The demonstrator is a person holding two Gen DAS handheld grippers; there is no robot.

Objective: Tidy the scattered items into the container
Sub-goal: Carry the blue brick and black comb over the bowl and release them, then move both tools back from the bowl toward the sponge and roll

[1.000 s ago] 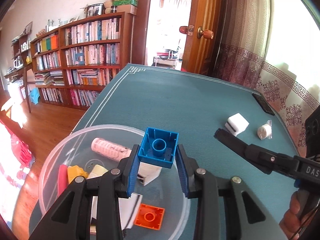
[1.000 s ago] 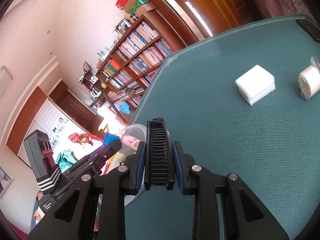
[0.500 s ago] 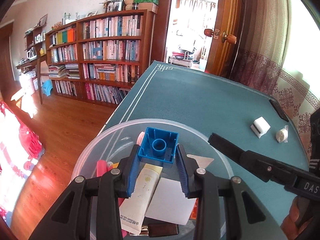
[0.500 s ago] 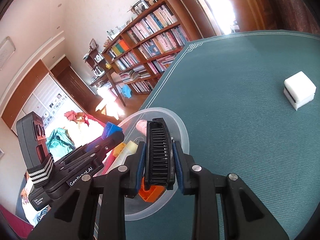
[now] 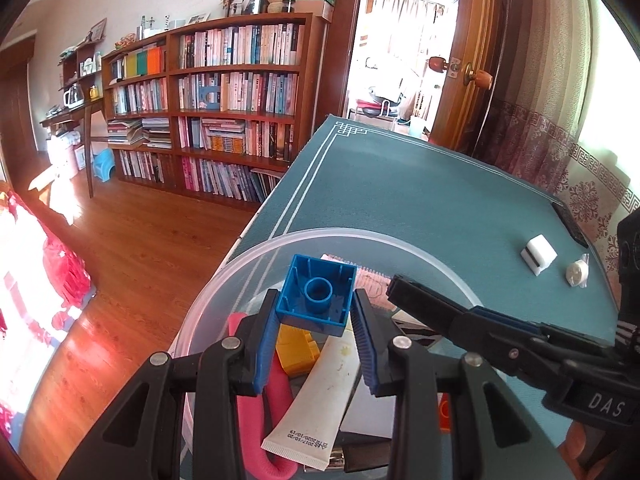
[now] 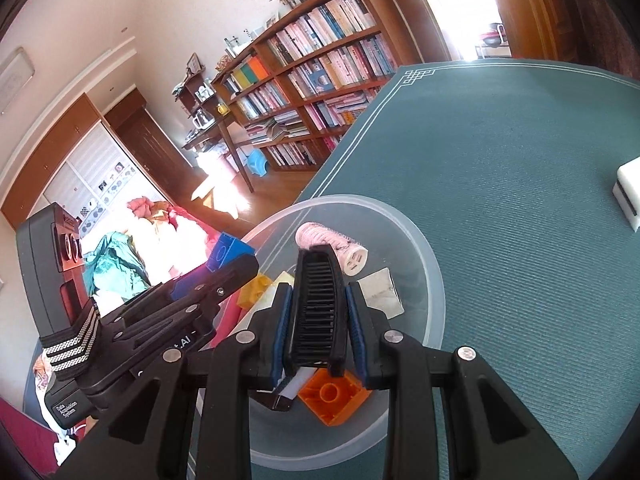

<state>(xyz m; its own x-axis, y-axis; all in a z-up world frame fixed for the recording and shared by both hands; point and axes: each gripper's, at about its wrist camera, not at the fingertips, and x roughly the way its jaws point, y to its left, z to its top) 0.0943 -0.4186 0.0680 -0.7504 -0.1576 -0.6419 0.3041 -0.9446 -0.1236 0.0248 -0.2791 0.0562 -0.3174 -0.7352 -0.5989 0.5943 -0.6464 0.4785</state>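
We hold both tools over the clear bowl: the left tool clamps a blue brick, the right tool clamps a black comb. Inside the bowl lie a pink roller, an orange brick and a cream tube.

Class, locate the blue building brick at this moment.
The blue building brick is clamped in the left gripper, held above the clear plastic bowl, over the yellow brick and white tube.

A full bookshelf stands beside the open door.
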